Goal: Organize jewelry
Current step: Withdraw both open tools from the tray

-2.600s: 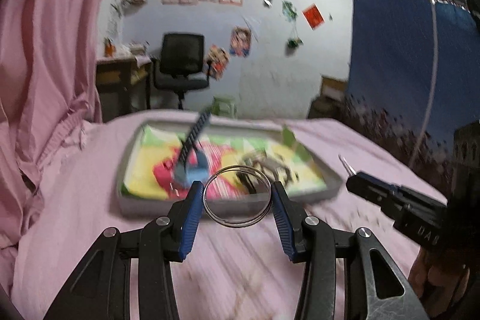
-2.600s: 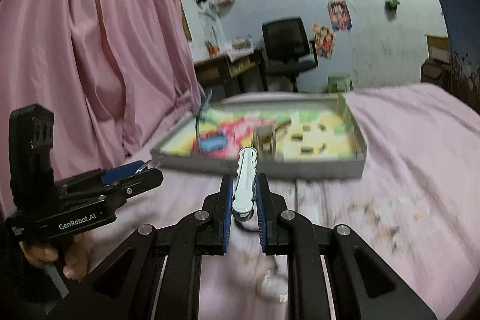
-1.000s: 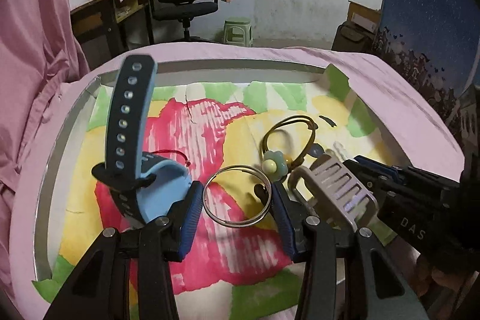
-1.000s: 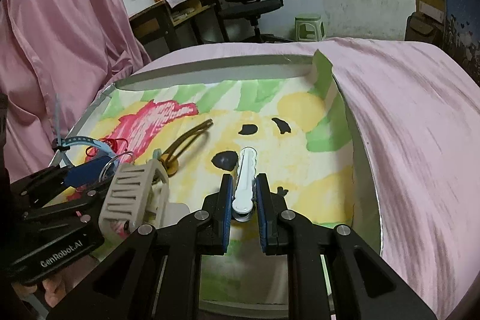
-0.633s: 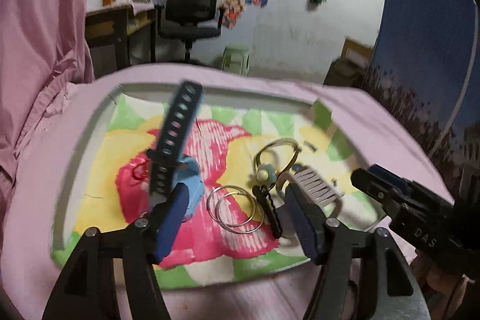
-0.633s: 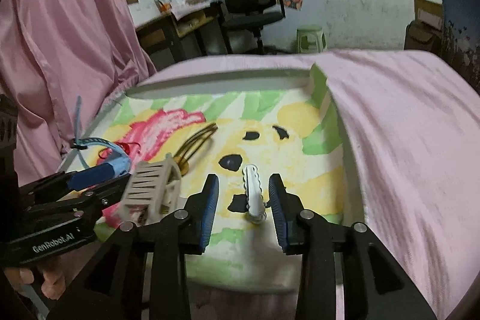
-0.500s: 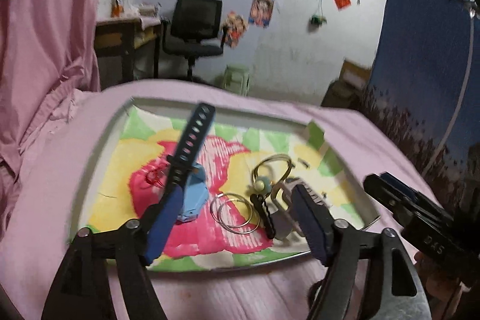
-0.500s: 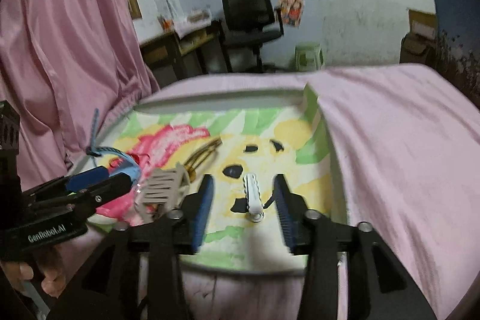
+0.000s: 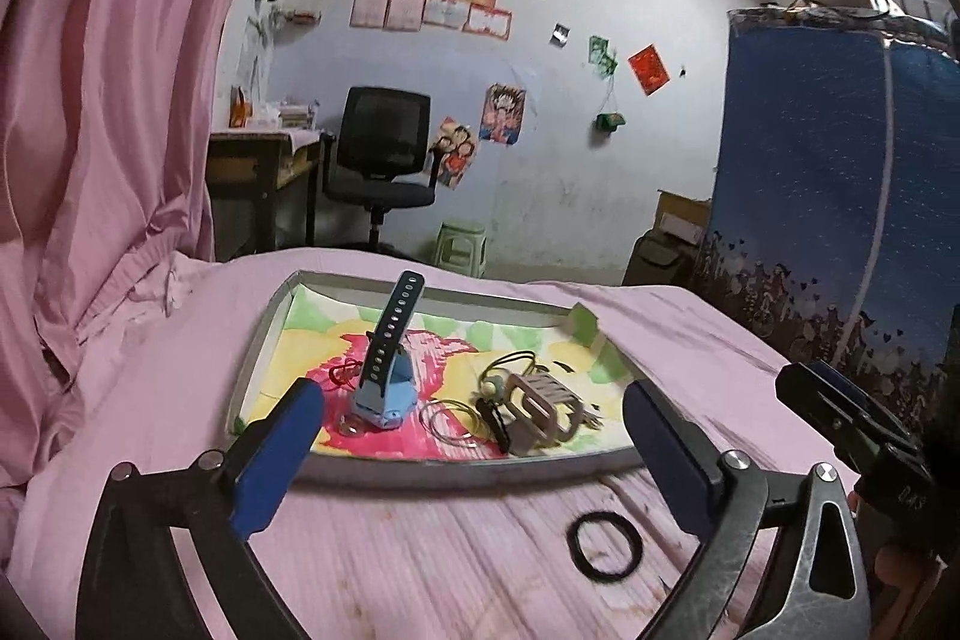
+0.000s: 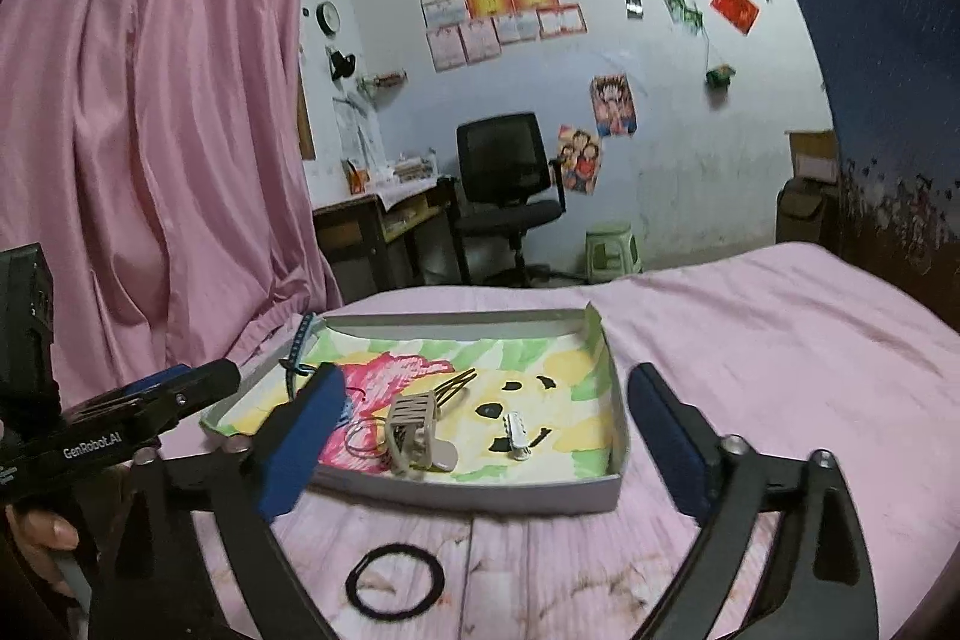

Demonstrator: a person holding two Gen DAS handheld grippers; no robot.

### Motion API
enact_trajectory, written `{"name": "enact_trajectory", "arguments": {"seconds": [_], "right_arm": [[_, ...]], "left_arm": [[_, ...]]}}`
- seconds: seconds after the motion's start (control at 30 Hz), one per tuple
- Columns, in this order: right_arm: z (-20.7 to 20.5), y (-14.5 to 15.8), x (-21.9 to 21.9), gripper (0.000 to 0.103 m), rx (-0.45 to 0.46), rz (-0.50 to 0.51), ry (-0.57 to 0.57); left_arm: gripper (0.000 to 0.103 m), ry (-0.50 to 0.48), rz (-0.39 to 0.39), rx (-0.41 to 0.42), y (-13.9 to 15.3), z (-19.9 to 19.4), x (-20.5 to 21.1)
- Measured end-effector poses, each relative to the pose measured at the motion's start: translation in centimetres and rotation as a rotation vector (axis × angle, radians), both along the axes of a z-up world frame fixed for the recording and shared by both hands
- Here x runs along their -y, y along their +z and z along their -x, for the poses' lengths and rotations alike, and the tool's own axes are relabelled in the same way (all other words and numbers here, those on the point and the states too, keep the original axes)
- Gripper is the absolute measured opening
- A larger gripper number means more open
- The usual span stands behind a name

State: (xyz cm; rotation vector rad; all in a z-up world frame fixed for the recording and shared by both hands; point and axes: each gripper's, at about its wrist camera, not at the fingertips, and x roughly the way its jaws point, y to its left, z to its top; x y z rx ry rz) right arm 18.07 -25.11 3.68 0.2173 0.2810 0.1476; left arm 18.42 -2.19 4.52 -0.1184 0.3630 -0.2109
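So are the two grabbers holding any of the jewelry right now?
No. The left gripper and the right gripper are both wide open with nothing between their fingers. The silver hoops and white clip lie in the tray.

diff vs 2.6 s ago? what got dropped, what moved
Both grippers let go and backed out of the tray: left gripper released the metal rings, right gripper released the white clip. Both now open. Watch, claw clip and black band unmoved.

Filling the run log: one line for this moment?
left gripper: open | right gripper: open | hoops, white clip: in tray | black ring: outside
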Motion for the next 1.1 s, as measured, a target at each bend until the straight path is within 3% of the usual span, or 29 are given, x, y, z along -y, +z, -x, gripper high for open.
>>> {"name": "enact_trajectory", "arguments": {"seconds": [0.3,0.63,0.87,1.1], "right_arm": [[4.4,0.3,0.0,0.102,0.028,0.031,0.008],[7.7,-1.1,0.4,0.102,-0.023,0.063,0.024],[8.4,-2.6,0.2,0.102,-0.097,0.095,0.065],[7.9,-4.5,-0.5,0.101,-0.231,0.148,0.149]], "left_arm": [[0.103,-0.032,-0.009,0.024,-0.4,3.8,0.2],[0.103,-0.056,-0.036,-0.013,-1.7,5.9,0.1],[0.103,-0.115,-0.059,-0.121,-2.9,4.9,0.5],[0.103,-0.171,-0.084,-0.252,-4.6,2.9,1.5]]}}
